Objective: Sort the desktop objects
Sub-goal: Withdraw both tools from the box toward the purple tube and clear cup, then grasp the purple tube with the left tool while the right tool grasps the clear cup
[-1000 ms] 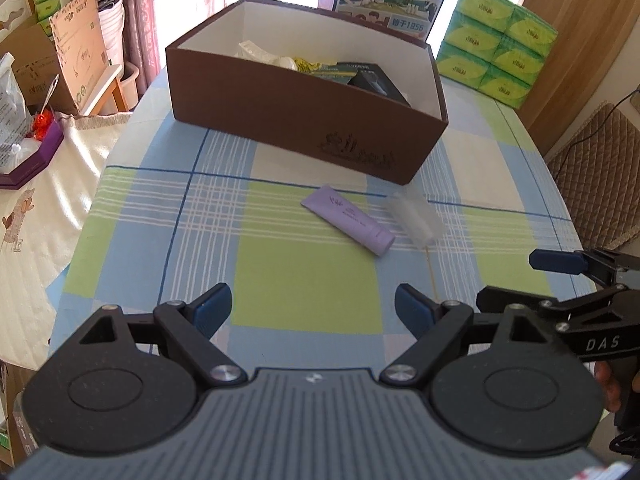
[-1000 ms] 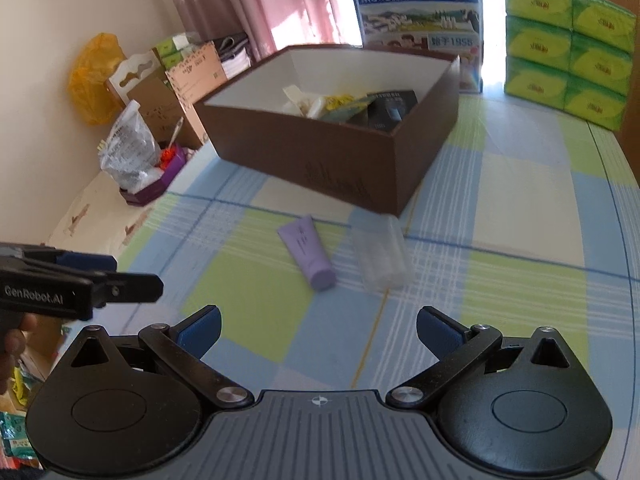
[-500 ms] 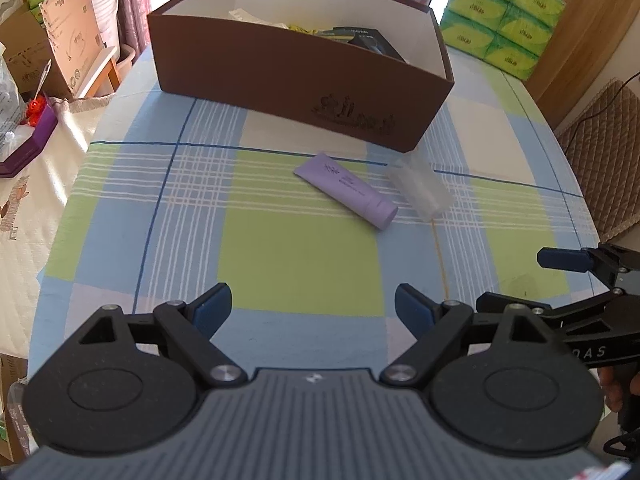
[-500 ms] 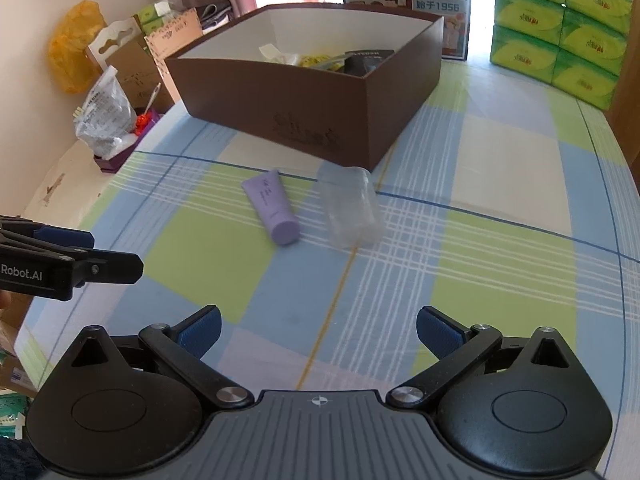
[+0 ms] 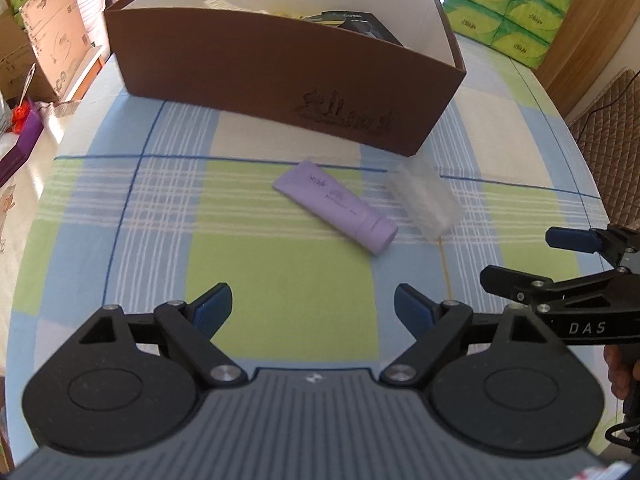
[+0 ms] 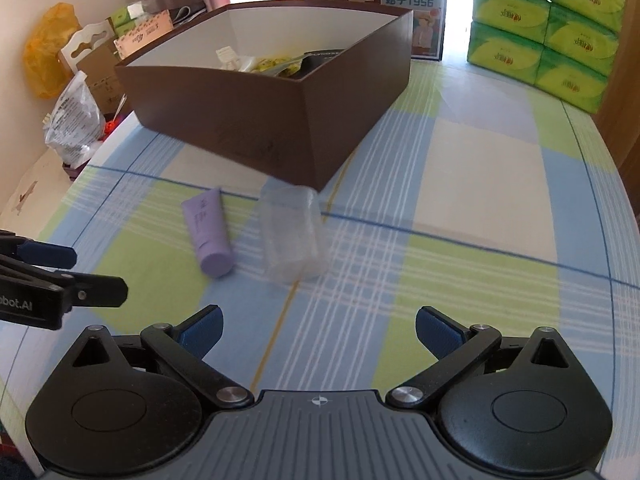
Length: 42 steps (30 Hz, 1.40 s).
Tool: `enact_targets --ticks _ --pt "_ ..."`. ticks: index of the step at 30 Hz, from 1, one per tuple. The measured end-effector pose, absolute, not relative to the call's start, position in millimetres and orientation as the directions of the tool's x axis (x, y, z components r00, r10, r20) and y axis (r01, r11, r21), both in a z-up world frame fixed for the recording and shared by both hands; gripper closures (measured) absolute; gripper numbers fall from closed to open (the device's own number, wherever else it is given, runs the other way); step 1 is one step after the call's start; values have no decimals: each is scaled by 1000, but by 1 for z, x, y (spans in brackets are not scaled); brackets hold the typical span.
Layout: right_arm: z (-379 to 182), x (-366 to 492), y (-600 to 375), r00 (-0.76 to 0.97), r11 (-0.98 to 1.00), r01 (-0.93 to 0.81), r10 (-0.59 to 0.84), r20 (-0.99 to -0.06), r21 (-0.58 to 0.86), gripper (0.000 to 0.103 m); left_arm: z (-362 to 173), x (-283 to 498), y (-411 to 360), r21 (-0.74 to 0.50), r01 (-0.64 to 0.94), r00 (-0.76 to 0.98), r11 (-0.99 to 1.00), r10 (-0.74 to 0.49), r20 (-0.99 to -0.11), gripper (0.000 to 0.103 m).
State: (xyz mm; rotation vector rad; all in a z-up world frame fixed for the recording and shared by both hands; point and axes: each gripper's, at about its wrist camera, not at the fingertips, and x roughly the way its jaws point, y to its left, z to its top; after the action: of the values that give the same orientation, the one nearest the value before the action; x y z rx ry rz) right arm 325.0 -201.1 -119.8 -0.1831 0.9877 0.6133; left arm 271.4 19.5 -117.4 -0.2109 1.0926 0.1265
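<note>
**Both grippers brought lower and nearer to two loose items on the table**

Compared with a second ago, the brown box (image 5: pixel 280 68), the tube and the clear container are seen larger and closer in both wrist views, and less of the room behind is shown; the two items themselves are found lying where they lay before. The checked tablecloth (image 5: pixel 280 280) fills more of each view.

One brown box is counted, open-topped, with several items inside that cannot be told apart clearly. Six green tissue packs (image 6: pixel 560 32) are seen stacked behind it in the right wrist view, beside one printed carton (image 6: pixel 376 0). Two loose items are counted on the cloth in front of the box: one clear plastic container (image 6: pixel 294 240) and one lilac tube (image 6: pixel 208 236).

The clear container is laid on its side just beside the box's near corner, its long axis running from the box toward the grippers. The lilac tube is laid flat just beside it, apart from it by a narrow strip of cloth. In the left wrist view its long axis is set diagonally, the flat crimped end toward the box and the cap end (image 5: pixel 380 236) toward the lower right.

The left gripper (image 5: pixel 312 308) is held with its jaws apart and nothing between them. The right gripper (image 6: pixel 318 326) is also held empty, its jaws wide apart but closing slightly.
</note>
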Motion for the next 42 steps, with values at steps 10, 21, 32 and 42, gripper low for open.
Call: enact_targets --ticks 10,21,32,42 --pt "-132 353 -187 362 758 -634 469 -806 155 37 -133 320 20 -115 -216 456 970 -4 -890 17" --pt "-139 368 -187 350 768 -616 468 -811 177 37 -164 356 22 -90 -252 414 963 23 -910 22" --pt "-145 375 -159 342 742 -650 479 -808 165 37 -169 348 43 -39 -200 415 979 48 -908 64" --pt "-158 384 -132 332 712 -690 474 -815 133 54 -167 313 79 -3 -233 408 972 95 -908 75"
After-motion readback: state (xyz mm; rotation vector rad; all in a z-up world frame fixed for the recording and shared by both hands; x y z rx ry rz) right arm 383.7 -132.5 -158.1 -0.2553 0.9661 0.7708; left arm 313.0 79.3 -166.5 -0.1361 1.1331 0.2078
